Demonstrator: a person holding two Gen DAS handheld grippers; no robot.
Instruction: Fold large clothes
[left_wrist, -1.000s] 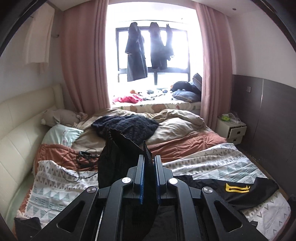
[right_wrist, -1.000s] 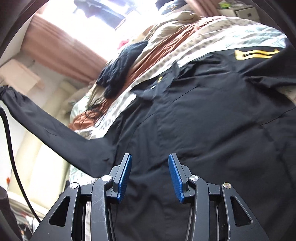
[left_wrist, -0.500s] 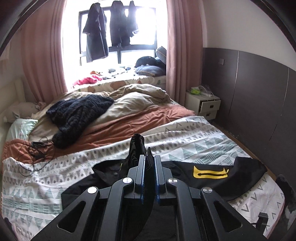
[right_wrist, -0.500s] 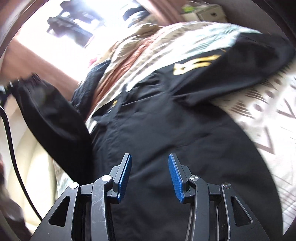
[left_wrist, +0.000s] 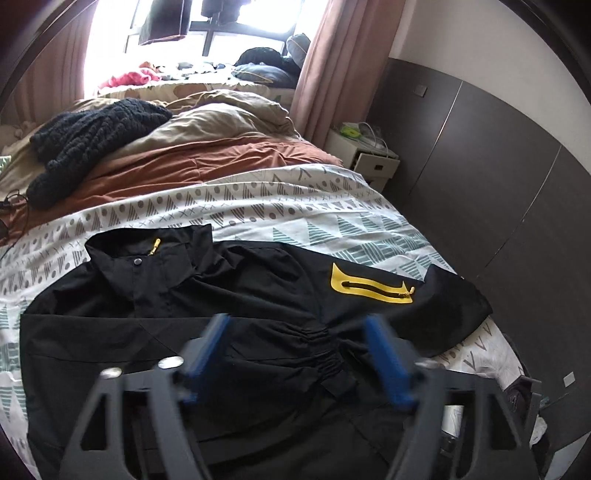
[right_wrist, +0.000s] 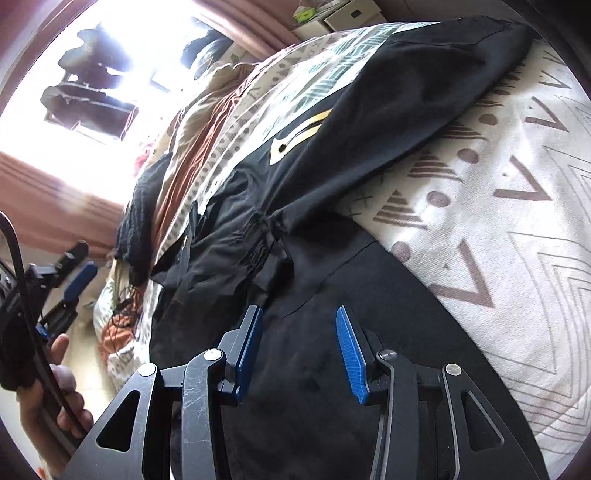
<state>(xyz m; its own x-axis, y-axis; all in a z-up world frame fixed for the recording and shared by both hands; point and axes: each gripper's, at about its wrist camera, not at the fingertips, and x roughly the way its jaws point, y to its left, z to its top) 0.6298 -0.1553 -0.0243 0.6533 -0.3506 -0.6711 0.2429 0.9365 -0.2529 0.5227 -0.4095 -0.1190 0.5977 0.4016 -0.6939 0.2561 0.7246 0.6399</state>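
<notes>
Both grippers hover empty: left gripper (left_wrist: 297, 354) has just sprung wide, dropping the sleeve across the black zip-up jacket (left_wrist: 155, 317); right gripper (right_wrist: 299, 349) half-open.

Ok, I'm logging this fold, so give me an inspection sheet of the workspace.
Surface: patterned bedspread, rumpled duvet behind.
Job's things: black jacket spread flat, one sleeve folded across the front.
Clutter: dark knit on the duvet.
Grippers: left gripper just opened, sleeve released; right gripper open, empty, over the hem.
Cables: black cord at the bed's left edge.
Surroundings: nightstand, curtains, clothes at the window.
</notes>
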